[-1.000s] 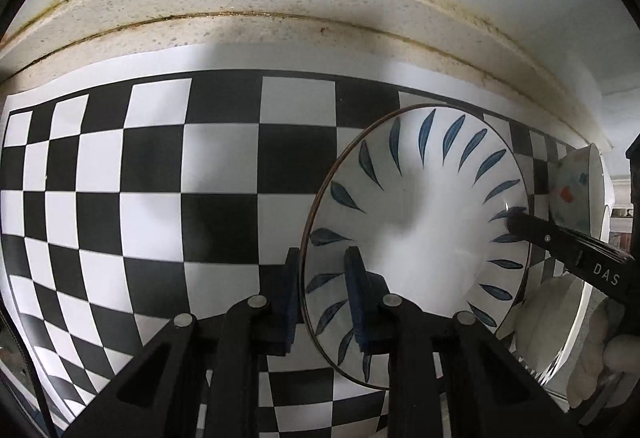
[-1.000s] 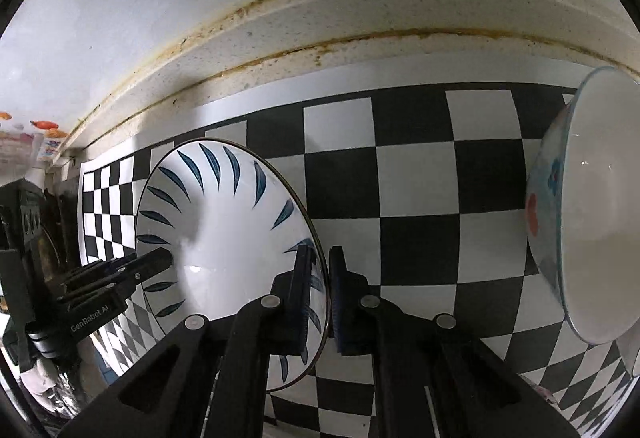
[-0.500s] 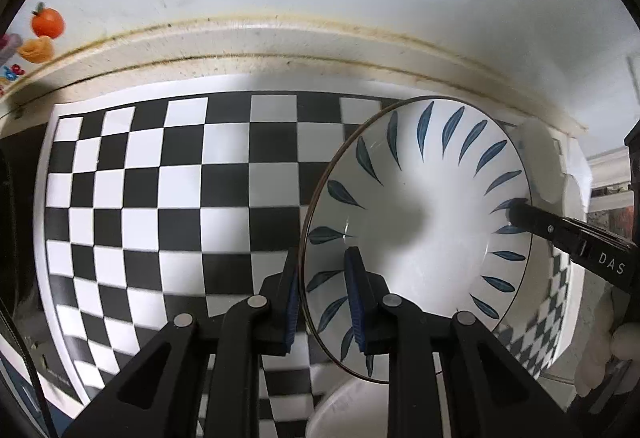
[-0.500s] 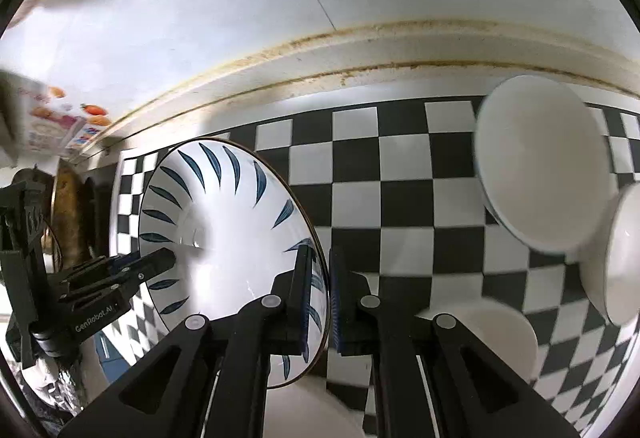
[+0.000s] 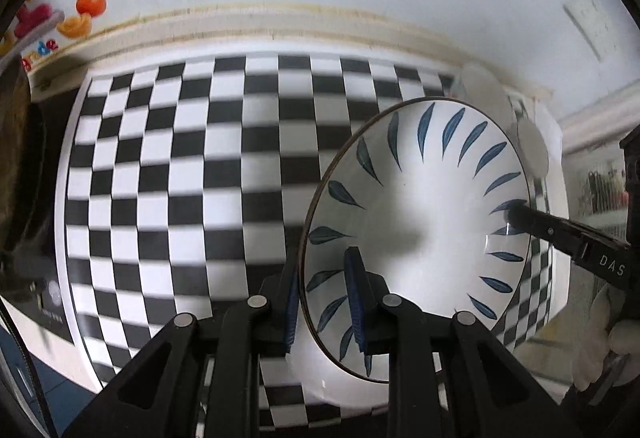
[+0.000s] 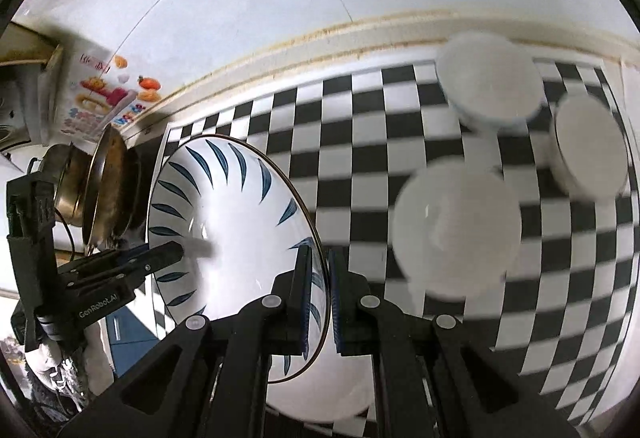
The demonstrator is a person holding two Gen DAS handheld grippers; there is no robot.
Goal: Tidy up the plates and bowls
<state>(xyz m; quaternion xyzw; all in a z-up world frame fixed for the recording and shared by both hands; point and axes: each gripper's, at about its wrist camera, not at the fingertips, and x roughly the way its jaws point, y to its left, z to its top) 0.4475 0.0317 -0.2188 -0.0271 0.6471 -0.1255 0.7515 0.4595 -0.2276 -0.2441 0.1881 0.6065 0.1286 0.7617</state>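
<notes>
- Left wrist view: left gripper (image 5: 326, 298) clenched on the near rim of the leaf-pattern plate (image 5: 420, 222); one blue pad inside the rim, the other outside it
- Plate fills the lower right of the frame, tilted, its face toward the camera; it hangs clear above the checkered mat (image 5: 180, 178)
- Right gripper (image 5: 516, 212) comes in from the right edge of the frame and pinches the opposite rim, so the plate spans the line between the two sets of jaws
- A white dish (image 5: 316, 378) shows just under the plate at lower centre; two white bowls peek out behind its upper right rim
- Right wrist view: right gripper (image 6: 318, 294) clamped on the plate (image 6: 224, 222) rim at lower centre; plate sits left of the jaws, edge-on at the grip
- Left gripper (image 6: 176, 252) holds the far rim at left of frame
- Three white bowls (image 6: 456, 230) stand on the mat to the right of the jaws, well apart from the plate; a white dish (image 6: 320, 390) lies directly below
- Judgement: neither hand is nearer, both share the load; the next set-down depends on keeping the rim-to-rim axis level over whichever stack is chosen
</notes>
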